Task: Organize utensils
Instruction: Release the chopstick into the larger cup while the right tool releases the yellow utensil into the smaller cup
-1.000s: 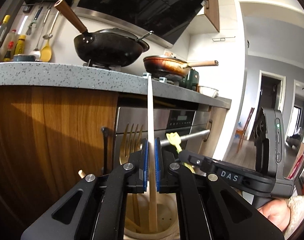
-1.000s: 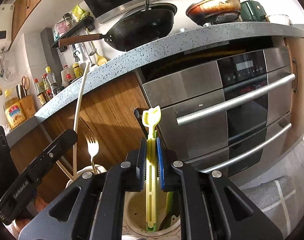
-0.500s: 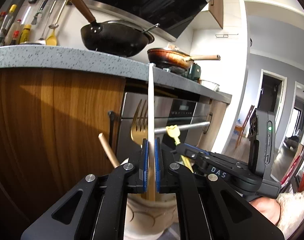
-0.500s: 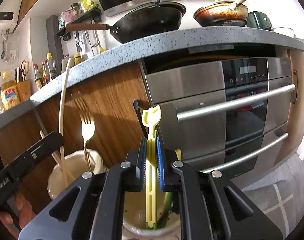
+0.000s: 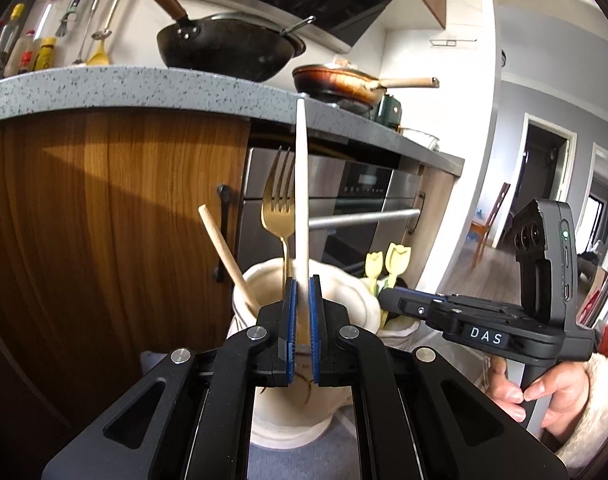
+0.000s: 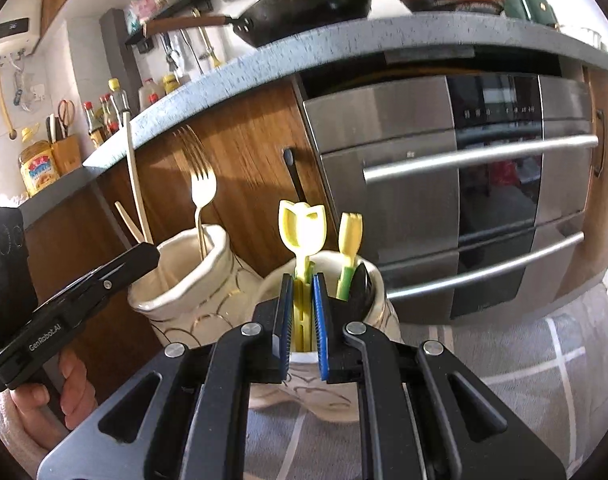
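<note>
My left gripper (image 5: pixel 299 292) is shut on a long cream utensil handle (image 5: pixel 301 184) that stands upright in a cream ceramic holder (image 5: pixel 344 304). A gold fork (image 5: pixel 279 204) and a wooden stick (image 5: pixel 223 248) stand in the same holder. My right gripper (image 6: pixel 301 292) is shut on a yellow tulip-topped utensil (image 6: pixel 301 228) standing in a second cream holder (image 6: pixel 374 280), beside another yellow-green utensil (image 6: pixel 350 240) and a black one. The first holder (image 6: pixel 183 280) sits to its left in the right wrist view.
Both holders stand on a grey mat (image 6: pixel 504 360) on the floor before wood cabinets (image 5: pixel 103 200) and a steel oven (image 6: pixel 464 180). A speckled counter (image 5: pixel 143 88) above carries a black wok (image 5: pixel 231 48) and a frying pan (image 5: pixel 336 84).
Both grippers have drawn back and up from the holders while still gripping their utensils; the holders now show whole, lower and farther off in both views.
</note>
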### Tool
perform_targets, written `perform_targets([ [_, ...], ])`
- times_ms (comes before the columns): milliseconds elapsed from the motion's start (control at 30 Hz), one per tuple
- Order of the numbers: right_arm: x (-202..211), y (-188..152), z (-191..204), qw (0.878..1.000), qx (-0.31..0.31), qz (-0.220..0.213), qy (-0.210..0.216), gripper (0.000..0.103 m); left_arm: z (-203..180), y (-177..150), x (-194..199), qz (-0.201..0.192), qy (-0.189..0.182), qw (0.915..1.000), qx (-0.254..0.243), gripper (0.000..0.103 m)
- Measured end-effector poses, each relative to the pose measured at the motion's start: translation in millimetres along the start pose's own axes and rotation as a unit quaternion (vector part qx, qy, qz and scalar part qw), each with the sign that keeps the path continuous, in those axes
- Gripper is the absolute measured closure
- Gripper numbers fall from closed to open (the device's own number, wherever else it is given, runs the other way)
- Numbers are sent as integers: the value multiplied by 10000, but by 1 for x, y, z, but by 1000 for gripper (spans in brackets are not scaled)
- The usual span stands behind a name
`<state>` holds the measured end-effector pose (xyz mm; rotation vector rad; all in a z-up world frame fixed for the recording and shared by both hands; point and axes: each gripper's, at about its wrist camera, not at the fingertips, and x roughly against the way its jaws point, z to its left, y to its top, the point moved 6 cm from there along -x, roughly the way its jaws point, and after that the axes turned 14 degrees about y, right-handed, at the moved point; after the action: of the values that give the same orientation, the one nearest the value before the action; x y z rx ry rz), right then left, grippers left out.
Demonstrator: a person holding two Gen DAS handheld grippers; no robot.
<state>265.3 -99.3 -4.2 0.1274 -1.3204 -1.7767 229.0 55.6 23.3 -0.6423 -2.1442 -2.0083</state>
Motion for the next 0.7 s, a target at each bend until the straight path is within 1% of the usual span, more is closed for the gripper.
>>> perform_targets([
  [233,-10,2,-2,9998,-51,203,-9,93,-3,0,-1,118,-5,9999,-61,96],
  [500,-16,3,2,9996,1,267,6,92,-2,0,-1,151,-21,9999,6,95],
  [567,-15,3,3,9997,-9,249,60,87,-3,0,-1,154,-12,9999,-9,95],
  [633,-12,5,5,9998,7,191,75,76,-2,0,0,152,-4,9999,12,92],
  [700,-8,6,7,9999,46,156,48,74,-2,1,1,144,0,9999,62,84],
])
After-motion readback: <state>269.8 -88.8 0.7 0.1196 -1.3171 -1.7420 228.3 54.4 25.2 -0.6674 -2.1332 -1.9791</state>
